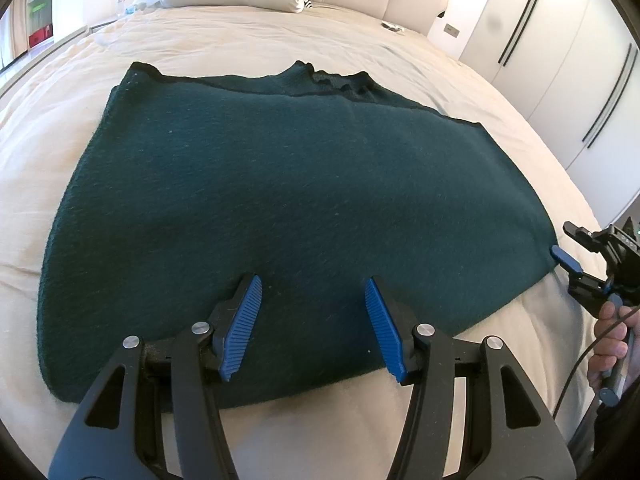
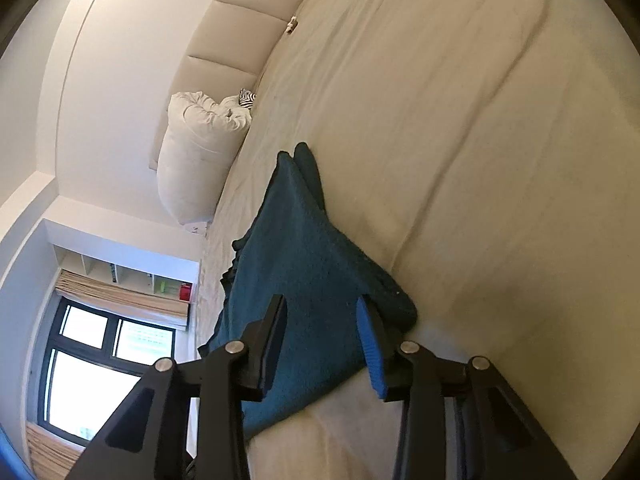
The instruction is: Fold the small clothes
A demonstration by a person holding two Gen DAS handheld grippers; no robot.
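Blue pads of the left gripper [image 1: 314,320] hovered spread over the near hem of the green sweater [image 1: 280,184], mid-frame on the bed [image 1: 240,36], gripping nothing. Right gripper [image 2: 322,340] straddled the lower-right corner, pads apart; closing shallow, it'd probably lose that corner.

sweater [image 1: 280,184]: dark green | bed cover [image 1: 240,40]: cream | pads [image 1: 242,328]: blue
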